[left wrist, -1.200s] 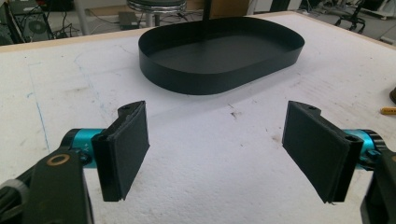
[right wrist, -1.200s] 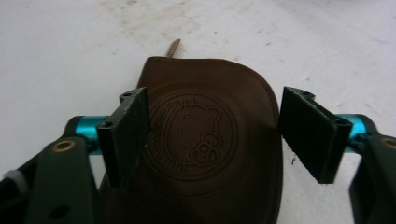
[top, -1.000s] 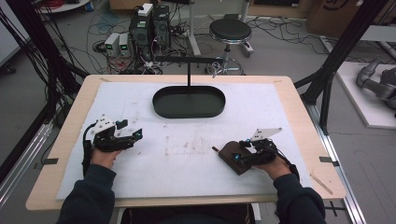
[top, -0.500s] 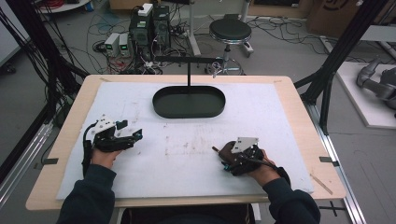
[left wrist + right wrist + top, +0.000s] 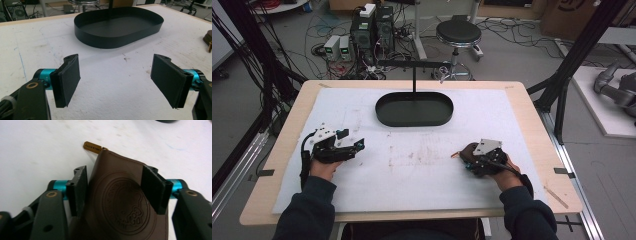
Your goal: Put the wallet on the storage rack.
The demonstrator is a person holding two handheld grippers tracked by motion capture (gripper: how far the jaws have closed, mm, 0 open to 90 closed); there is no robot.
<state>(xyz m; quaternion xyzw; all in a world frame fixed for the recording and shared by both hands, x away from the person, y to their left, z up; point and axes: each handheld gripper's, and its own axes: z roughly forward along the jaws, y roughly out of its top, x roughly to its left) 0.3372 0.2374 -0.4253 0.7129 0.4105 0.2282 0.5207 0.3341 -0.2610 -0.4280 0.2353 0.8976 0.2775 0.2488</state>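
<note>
One brown pouch (image 5: 120, 202) sits gripped between the just-closing jaws of the right tool (image 5: 117, 187) near the bench's (image 5: 532, 107) right edge, while the left tool (image 5: 115, 80) gapes wide, one black tray (image 5: 414, 108) by the far edge.

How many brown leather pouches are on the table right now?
1. The brown leather pouch sits between the jaws of the right gripper, at the table's right side, its small tag pointing away. Another could be hidden under the hands.

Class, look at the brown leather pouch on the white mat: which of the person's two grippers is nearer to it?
Right. The right gripper has its jaws on either side of the brown leather pouch, having just been closing. The left gripper rests across the white mat, well away, jaws open.
</note>
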